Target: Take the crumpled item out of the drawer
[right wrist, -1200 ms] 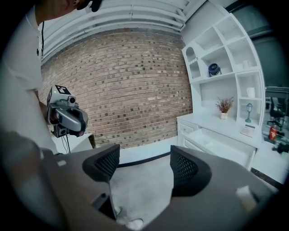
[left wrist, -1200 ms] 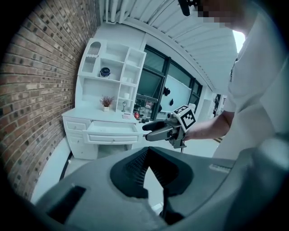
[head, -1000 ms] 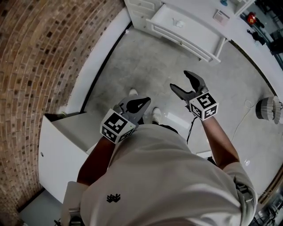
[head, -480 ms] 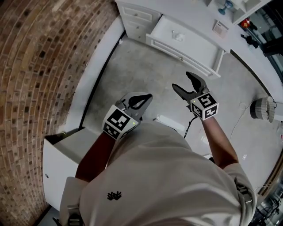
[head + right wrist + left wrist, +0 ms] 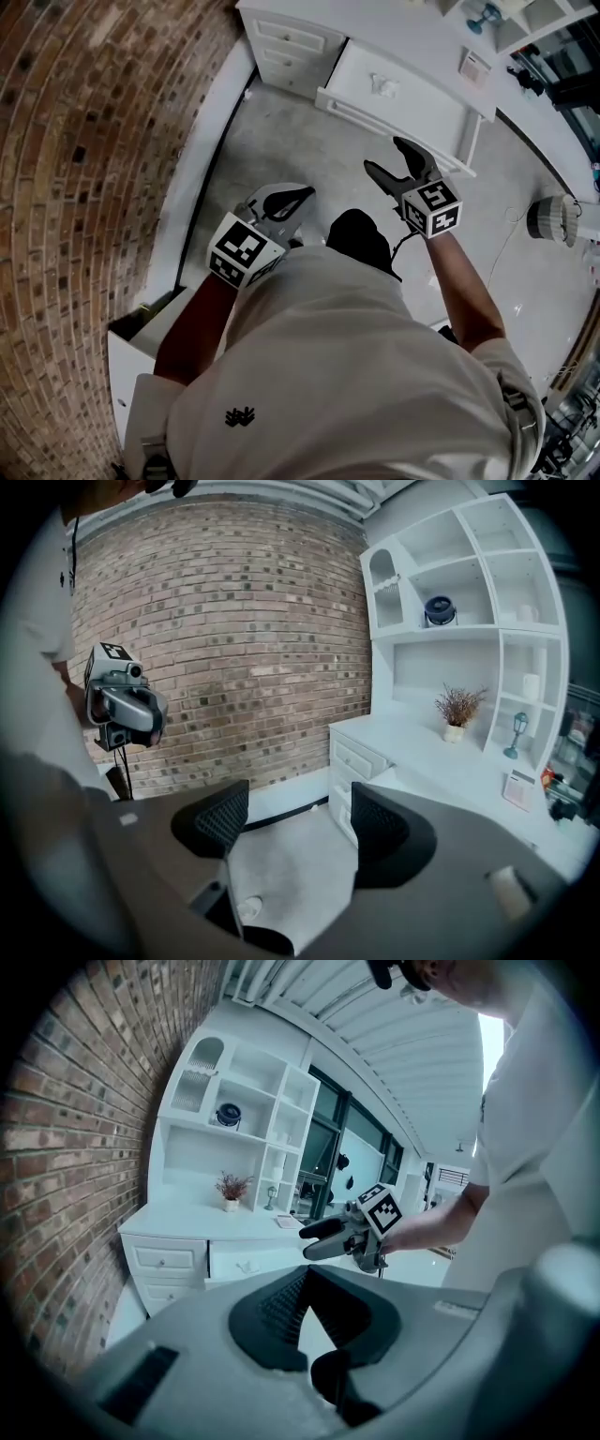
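The white dresser's drawer [image 5: 427,111] stands pulled out at the top of the head view. A small white crumpled item [image 5: 382,86] lies inside it, and shows faintly in the left gripper view [image 5: 247,1265]. My right gripper [image 5: 386,157] is held open above the floor, just short of the drawer front, with nothing between its pads [image 5: 223,819]. My left gripper [image 5: 302,195] hangs lower left, further from the drawer, its jaws shut and empty. Each gripper sees the other: the right gripper [image 5: 323,1237] and the left gripper [image 5: 122,710].
A brick wall [image 5: 84,141] runs along the left. A white cabinet [image 5: 141,356] with an open top stands behind me at lower left. A round white appliance [image 5: 553,217] and its cable lie on the floor at right. Shelves with a potted plant [image 5: 457,710] top the dresser.
The person has stepped towards the dresser, so the drawer sits closer under the right gripper. Both grippers travelled along with the body and kept their jaw states.
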Demonstrator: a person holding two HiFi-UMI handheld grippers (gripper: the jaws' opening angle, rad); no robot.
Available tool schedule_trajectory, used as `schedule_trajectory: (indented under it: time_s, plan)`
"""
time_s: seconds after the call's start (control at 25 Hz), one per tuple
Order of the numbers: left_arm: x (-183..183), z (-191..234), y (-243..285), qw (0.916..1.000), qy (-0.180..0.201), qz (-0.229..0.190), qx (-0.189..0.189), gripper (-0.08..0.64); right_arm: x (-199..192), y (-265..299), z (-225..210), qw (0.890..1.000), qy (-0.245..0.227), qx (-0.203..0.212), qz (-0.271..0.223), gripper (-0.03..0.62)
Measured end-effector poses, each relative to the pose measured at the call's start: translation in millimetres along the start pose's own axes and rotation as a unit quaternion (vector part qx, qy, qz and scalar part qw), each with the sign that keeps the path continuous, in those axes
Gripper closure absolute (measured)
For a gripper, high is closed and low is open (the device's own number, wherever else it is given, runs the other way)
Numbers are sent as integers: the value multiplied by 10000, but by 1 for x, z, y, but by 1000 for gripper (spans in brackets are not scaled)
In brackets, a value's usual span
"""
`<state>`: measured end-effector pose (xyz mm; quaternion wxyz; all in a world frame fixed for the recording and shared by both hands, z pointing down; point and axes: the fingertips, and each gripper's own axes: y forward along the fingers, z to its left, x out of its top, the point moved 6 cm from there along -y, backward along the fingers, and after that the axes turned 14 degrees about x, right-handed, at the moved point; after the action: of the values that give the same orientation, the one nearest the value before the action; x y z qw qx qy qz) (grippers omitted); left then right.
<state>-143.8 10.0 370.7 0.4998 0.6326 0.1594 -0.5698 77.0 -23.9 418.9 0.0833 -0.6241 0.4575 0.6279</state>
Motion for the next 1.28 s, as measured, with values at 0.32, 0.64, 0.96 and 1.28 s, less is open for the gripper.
schedule_trajectory:
  time_s: [0.32,0.64,0.96,1.28]
  plan:
    - [30,45,53,9995,-140,-81,264,557,2,33,-99,9995,20,26,298,242]
    - [78,74,122,9974,-276,-2,667,557,-31,69,-239,9942,118,149,1054,244]
    - [100,90,173,9932,-441,338,1019,557,-87,116,-328,9850,265,294,1679,244]
    - [112,102,209,9878,-700,498,1299,557,-129,155,-369,9735,318,469,2217,239]
